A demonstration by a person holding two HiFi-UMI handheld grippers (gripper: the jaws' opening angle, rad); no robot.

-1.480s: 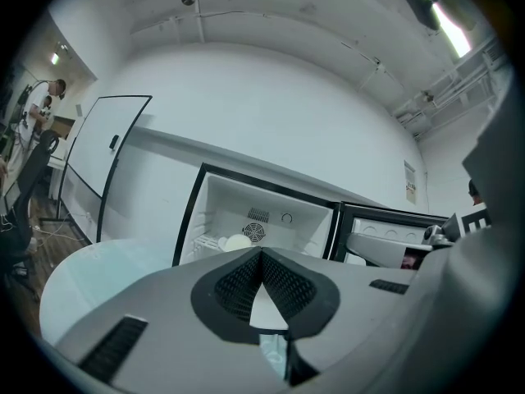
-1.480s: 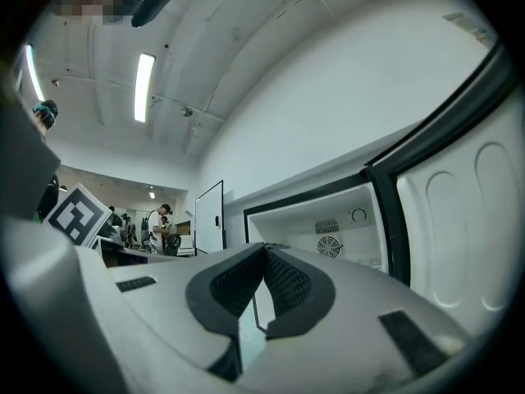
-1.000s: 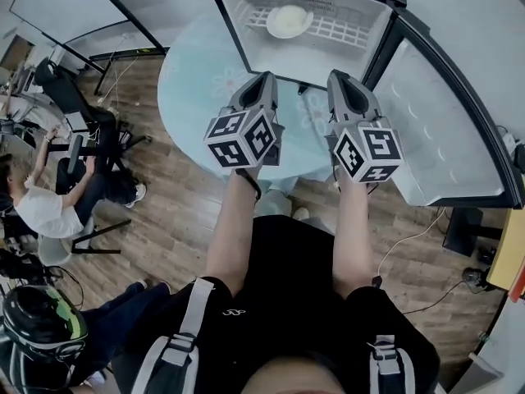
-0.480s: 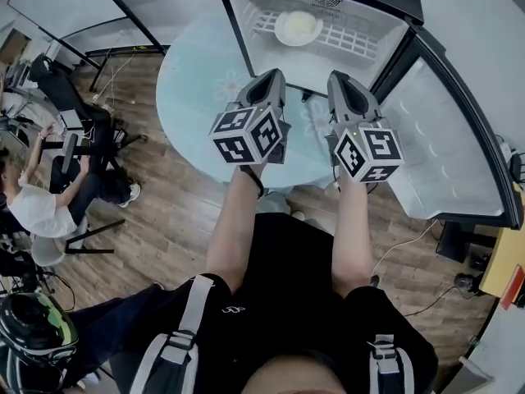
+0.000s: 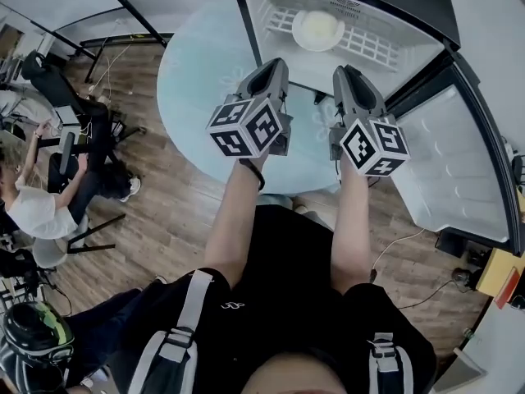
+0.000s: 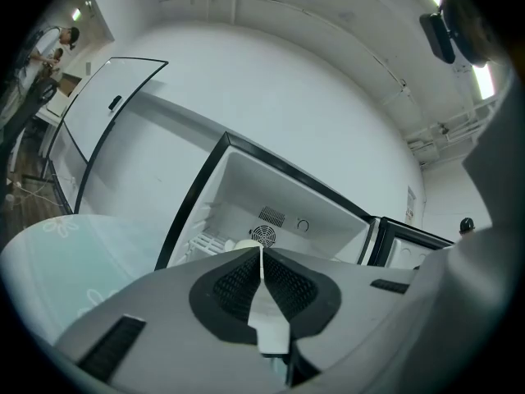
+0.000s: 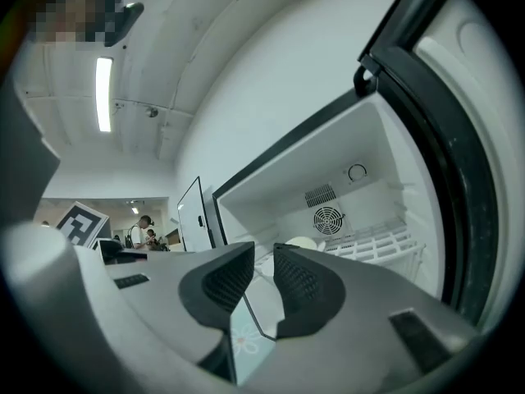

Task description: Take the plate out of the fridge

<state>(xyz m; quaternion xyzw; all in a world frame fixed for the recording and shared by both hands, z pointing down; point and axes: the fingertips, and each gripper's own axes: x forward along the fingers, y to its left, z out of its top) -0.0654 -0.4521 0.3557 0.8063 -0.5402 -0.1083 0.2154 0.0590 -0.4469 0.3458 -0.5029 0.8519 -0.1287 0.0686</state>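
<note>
Plate point(image 6: 246, 244) mostly hid behind L tongs point(image 6: 261, 251), closed; R tongs point(image 7: 263, 253) opening, empty

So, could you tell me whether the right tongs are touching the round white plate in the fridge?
Apart. The head view shows the right tongs, opening and empty, over the pale round table, well short of the round white plate on the white shelf.

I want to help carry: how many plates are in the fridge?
1. The plate sits on the wire shelf in the open fridge; more could hide out of view.
</note>
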